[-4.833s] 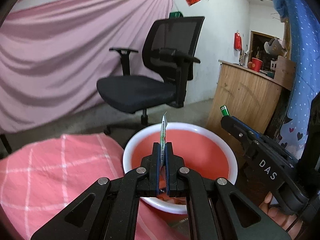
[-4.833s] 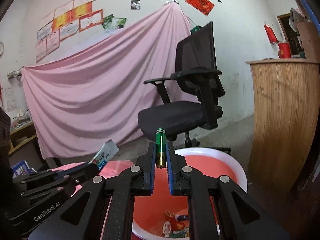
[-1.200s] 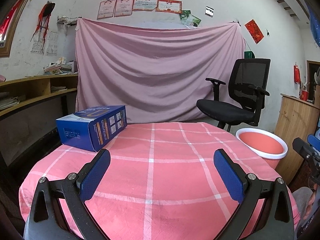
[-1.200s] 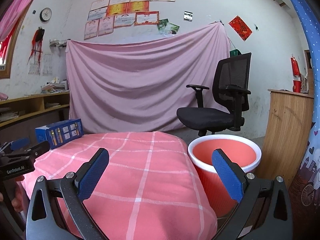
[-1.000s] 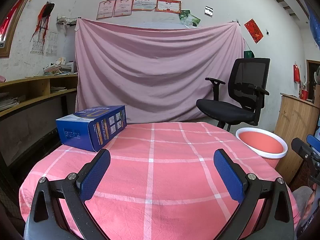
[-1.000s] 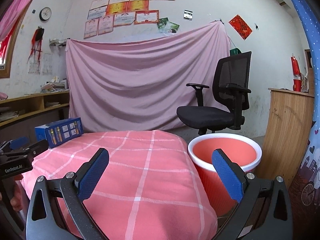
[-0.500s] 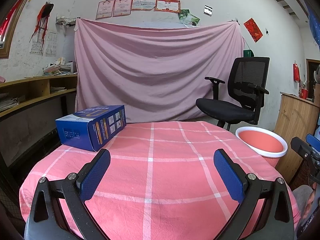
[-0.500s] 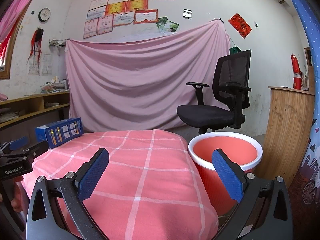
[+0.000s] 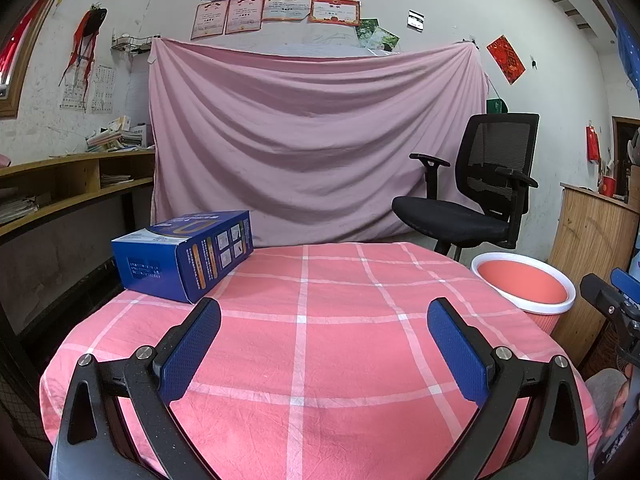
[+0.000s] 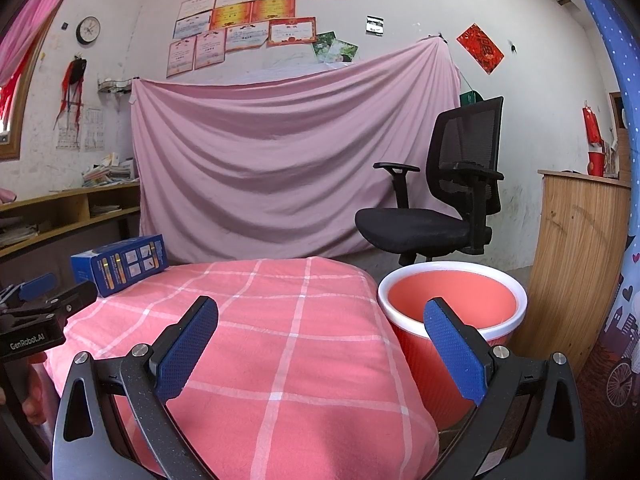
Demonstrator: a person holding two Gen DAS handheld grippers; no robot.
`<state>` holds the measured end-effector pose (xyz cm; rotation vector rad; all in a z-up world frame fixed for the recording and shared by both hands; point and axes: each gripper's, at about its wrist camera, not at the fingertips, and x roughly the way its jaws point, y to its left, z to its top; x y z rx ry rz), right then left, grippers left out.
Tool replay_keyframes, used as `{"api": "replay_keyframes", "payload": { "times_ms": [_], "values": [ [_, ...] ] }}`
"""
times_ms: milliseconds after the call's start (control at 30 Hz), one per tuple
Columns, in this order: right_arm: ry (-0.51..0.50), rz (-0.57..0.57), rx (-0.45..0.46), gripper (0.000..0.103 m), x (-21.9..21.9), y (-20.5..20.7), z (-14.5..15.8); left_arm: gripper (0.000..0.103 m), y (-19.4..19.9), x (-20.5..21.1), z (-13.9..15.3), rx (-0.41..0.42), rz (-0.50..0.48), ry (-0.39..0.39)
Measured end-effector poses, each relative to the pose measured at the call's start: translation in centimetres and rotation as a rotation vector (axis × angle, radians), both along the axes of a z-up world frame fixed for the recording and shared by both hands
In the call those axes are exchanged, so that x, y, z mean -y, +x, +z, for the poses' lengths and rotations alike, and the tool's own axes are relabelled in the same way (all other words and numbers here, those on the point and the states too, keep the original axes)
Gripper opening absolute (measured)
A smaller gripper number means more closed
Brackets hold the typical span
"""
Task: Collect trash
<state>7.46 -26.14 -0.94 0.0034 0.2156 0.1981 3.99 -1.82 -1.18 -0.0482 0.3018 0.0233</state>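
Note:
A red bin with a white rim [image 9: 524,284] [image 10: 452,300] stands on the floor off the table's right edge; its contents are hidden from here. My left gripper [image 9: 324,332] is open over the near part of the pink checked tablecloth [image 9: 320,360], nothing between its blue pads. My right gripper [image 10: 320,332] is open too, held above the table's right corner with the bin just right of it. The left gripper [image 10: 44,300] shows at the left edge of the right wrist view, the right gripper [image 9: 612,292] at the right edge of the left wrist view.
A blue cardboard box [image 9: 184,256] [image 10: 120,260] lies at the table's far left. A black office chair [image 9: 472,208] stands behind the bin, a wooden counter [image 10: 580,256] to its right. A pink sheet [image 9: 312,152] hangs on the back wall, with shelves [image 9: 52,196] at left.
4.8 s ago both grippers were over the bin, the left shut on a flat packet, the right on a green battery. Both now stand open and empty, back over the table. Hardly any motion in the last second.

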Motion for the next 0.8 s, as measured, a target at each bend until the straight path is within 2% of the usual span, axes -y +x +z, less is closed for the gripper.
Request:
{"api": "replay_keyframes", "payload": {
  "times_ms": [433, 800],
  "values": [
    [0.0, 0.0, -0.002, 0.103, -0.12, -0.02, 0.01, 0.101, -0.08, -0.18, 0.04, 0.002, -0.008, -0.009],
    [0.0, 0.003, -0.009, 0.103, -0.57, -0.29, -0.38, 0.101, 0.17, -0.26, -0.35, -0.005, 0.02, 0.029]
  ]
}}
